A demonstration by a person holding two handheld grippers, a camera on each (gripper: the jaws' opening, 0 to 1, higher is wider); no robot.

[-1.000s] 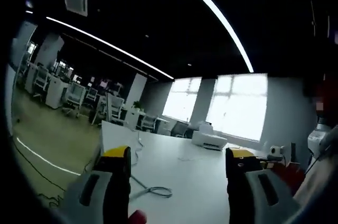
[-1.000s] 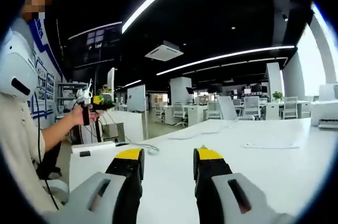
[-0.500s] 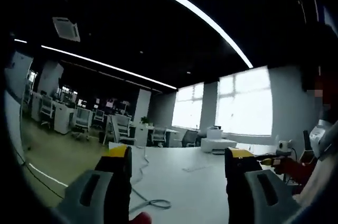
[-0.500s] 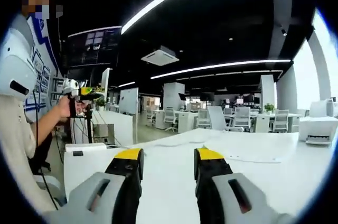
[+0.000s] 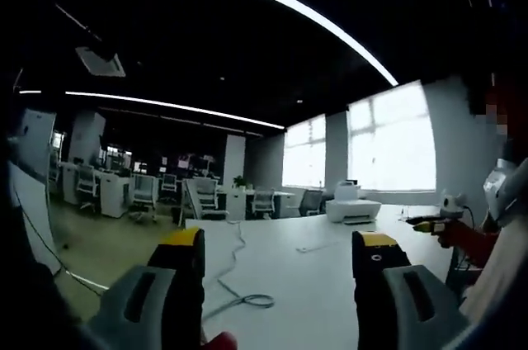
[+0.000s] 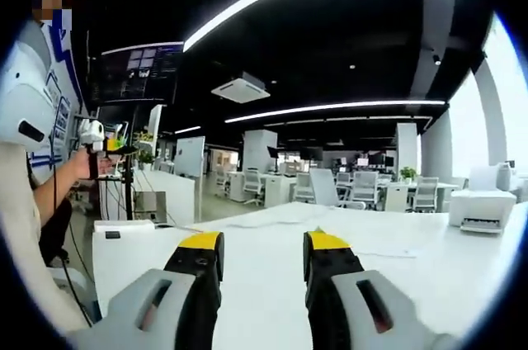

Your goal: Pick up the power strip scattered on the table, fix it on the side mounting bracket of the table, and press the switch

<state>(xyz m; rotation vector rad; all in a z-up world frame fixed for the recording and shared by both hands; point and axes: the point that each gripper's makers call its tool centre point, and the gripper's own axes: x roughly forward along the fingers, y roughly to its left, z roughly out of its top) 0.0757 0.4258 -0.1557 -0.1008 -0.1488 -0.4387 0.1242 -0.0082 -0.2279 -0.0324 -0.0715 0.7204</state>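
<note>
Both tools, left (image 5: 279, 243) and right (image 6: 262, 243), hover released above the white table (image 5: 330, 284), grasping nothing.

White power strip (image 6: 122, 227) flat at table's left edge, cable (image 5: 239, 284) trailing, looped

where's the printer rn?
In the left gripper view the white printer sits at the far end of the white table, below the windows; in the right gripper view it's at the table's right edge.
</note>
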